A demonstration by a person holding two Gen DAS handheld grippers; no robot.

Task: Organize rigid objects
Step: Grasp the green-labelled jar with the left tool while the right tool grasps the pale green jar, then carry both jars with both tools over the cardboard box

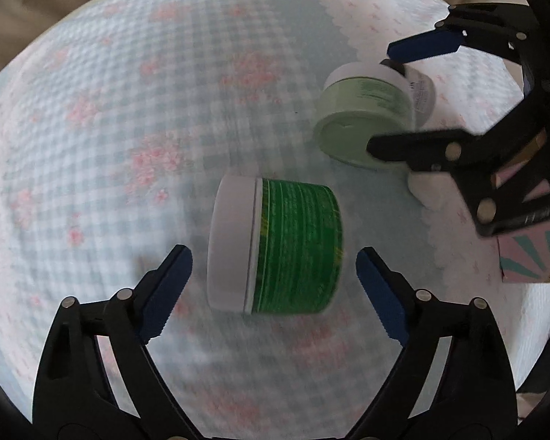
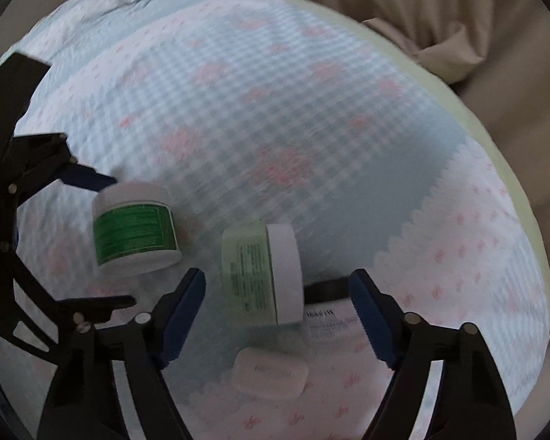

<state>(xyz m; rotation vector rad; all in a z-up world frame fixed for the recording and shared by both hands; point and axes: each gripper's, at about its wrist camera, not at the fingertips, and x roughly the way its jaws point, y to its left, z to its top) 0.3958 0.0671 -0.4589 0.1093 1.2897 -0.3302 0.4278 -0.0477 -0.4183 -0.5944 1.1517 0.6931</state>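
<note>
A dark green jar with a white lid (image 1: 275,247) lies on its side on the checked cloth, between the open fingers of my left gripper (image 1: 274,286), not gripped. It also shows in the right wrist view (image 2: 135,233). A pale green jar with a white lid (image 2: 262,273) lies tilted between the open fingers of my right gripper (image 2: 277,302); in the left wrist view the jar (image 1: 363,110) sits inside the right gripper (image 1: 379,99). A white bottle with a dark cap (image 2: 326,321) lies behind the pale jar.
A small white oblong case (image 2: 269,370) lies near the right gripper. A pink and teal box (image 1: 531,253) sits at the right edge. The blue and pink checked cloth (image 1: 128,128) covers a rounded surface, with beige fabric (image 2: 458,18) beyond.
</note>
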